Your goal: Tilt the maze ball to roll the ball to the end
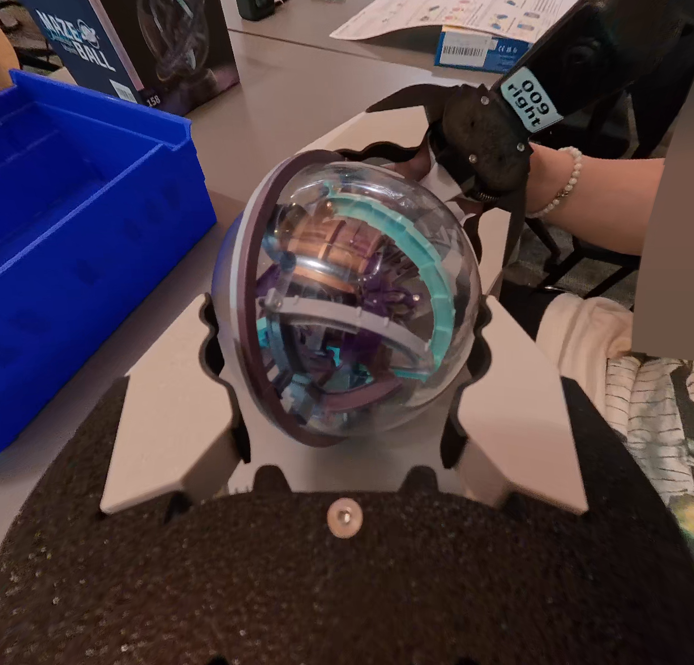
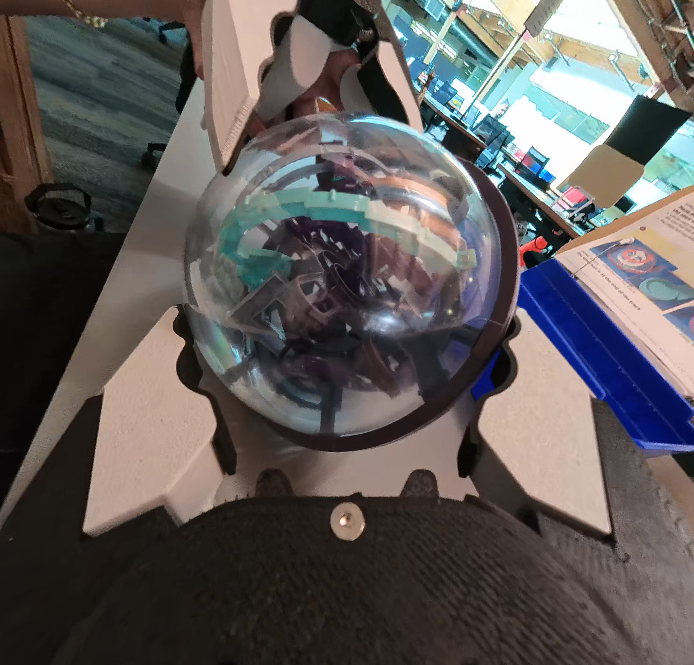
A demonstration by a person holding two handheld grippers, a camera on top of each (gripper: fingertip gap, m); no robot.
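The maze ball [image 1: 349, 298] is a clear sphere with a dark purple ring round it and teal, grey, orange and purple tracks inside. It is held tilted above the table between both grippers. My left gripper [image 1: 347, 309] is shut on its left and right sides. My right gripper [image 1: 413, 181] grips its far side from the upper right. In the right wrist view the maze ball [image 2: 349, 290] sits between my right gripper's [image 2: 347, 324] fingers, with my left gripper [image 2: 319, 129] on its far top. I cannot pick out the small ball inside.
A blue bin [image 1: 75, 215] stands close on the left and shows in the right wrist view [image 2: 586, 346]. The toy's dark box [image 1: 150, 35] stands behind it. A printed sheet [image 1: 469, 5] lies on a blue-white box [image 1: 480, 50] at the back right. The table edge and a person's arm [image 1: 601, 204] are on the right.
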